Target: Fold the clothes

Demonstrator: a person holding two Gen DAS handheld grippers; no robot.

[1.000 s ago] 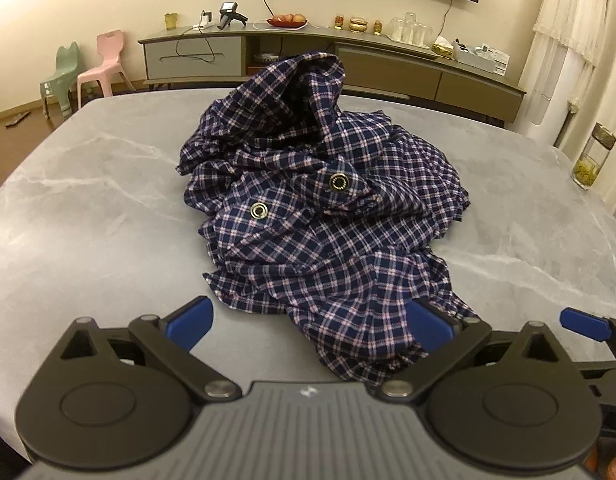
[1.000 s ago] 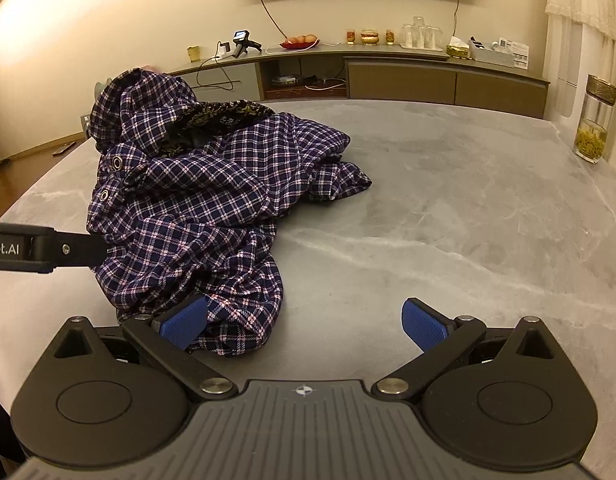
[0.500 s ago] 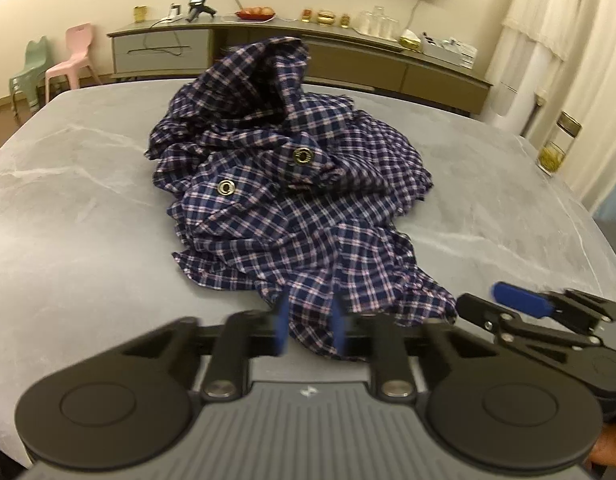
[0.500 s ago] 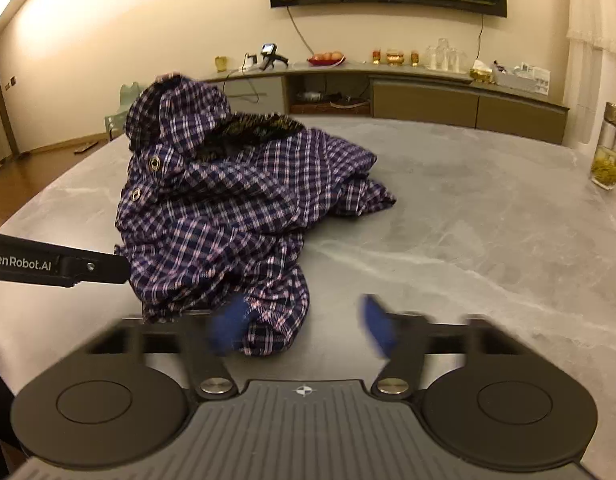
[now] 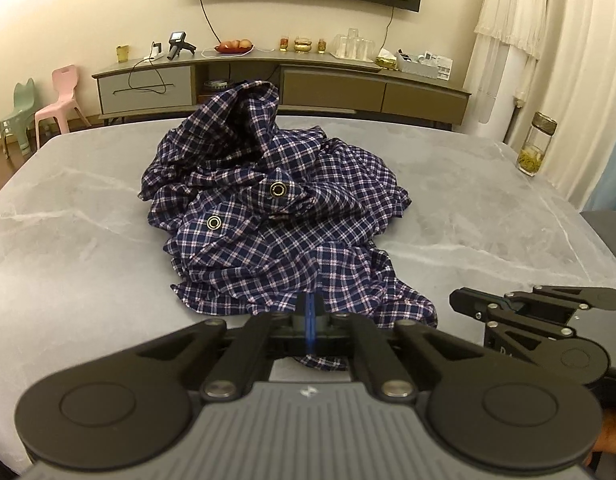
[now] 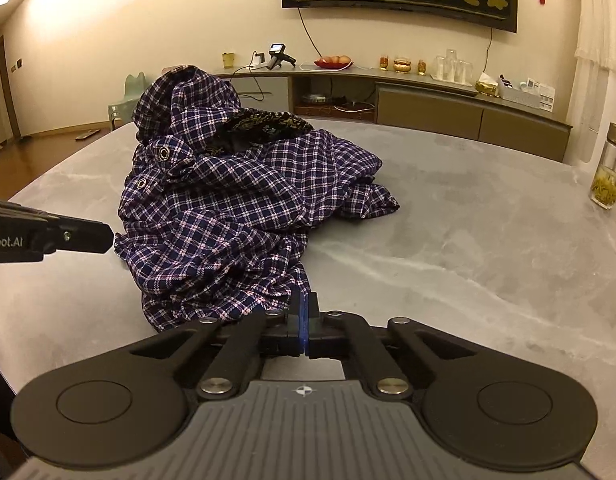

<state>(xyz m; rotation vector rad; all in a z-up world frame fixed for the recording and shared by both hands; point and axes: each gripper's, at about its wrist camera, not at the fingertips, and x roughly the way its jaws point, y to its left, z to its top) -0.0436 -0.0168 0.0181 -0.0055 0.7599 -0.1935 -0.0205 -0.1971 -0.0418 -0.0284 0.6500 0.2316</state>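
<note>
A navy plaid hooded garment (image 5: 280, 216) lies crumpled in a heap on the grey marble table (image 5: 68, 240); it also shows in the right wrist view (image 6: 236, 216). Its hood stands up at the back, with two metal eyelets on the front. My left gripper (image 5: 309, 312) is shut on the garment's near hem. My right gripper (image 6: 304, 312) is shut on the hem a little to the right, and its body shows in the left wrist view (image 5: 547, 320). The left gripper's side shows in the right wrist view (image 6: 48, 236).
A glass jar (image 5: 533, 144) stands at the table's right edge, also in the right wrist view (image 6: 607, 168). A long sideboard (image 5: 284, 84) with fruit and glasses lines the back wall. Two small chairs (image 5: 40, 108) stand at the far left.
Both grippers were open a second ago and have closed on the garment's near hem. Both cameras have risen and tilted up.
</note>
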